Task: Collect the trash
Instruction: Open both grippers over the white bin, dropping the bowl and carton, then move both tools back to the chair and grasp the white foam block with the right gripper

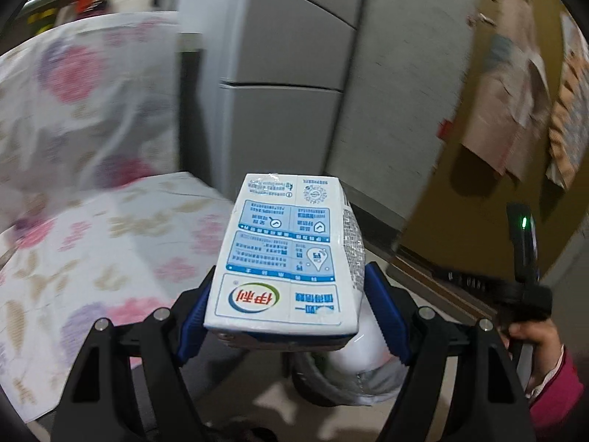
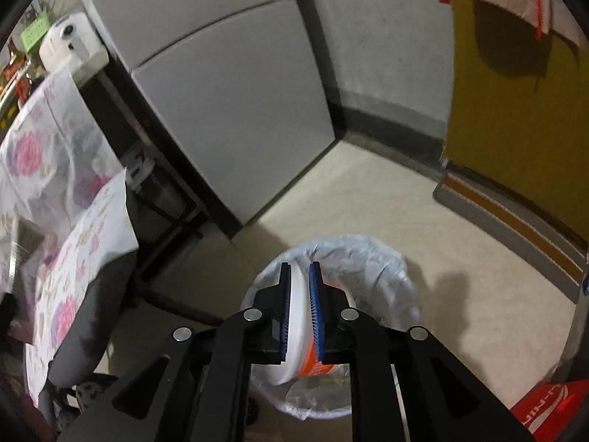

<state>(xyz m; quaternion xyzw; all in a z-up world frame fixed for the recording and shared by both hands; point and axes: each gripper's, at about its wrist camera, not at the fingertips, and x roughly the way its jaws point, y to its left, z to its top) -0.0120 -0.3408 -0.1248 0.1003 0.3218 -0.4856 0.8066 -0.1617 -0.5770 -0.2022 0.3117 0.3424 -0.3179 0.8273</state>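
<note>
My left gripper (image 1: 291,305) is shut on a white and blue milk carton (image 1: 287,254), held lengthwise between the blue pads above the floor. Below and to the right of it shows part of a trash bin (image 1: 320,386) with a plastic liner and a white cup. My right gripper (image 2: 300,309) is shut on the rim of a white and orange paper cup (image 2: 300,346) and holds it just over the lined trash bin (image 2: 368,269). The right gripper's handle and the person's hand (image 1: 530,331) show at the right of the left wrist view.
A grey fridge (image 2: 235,103) stands behind the bin. A table with a floral cloth (image 1: 92,243) is at the left, with a dark chair (image 2: 92,313) beside it. A yellow door (image 2: 515,110) is at the right, a red bag (image 2: 552,405) at the lower right.
</note>
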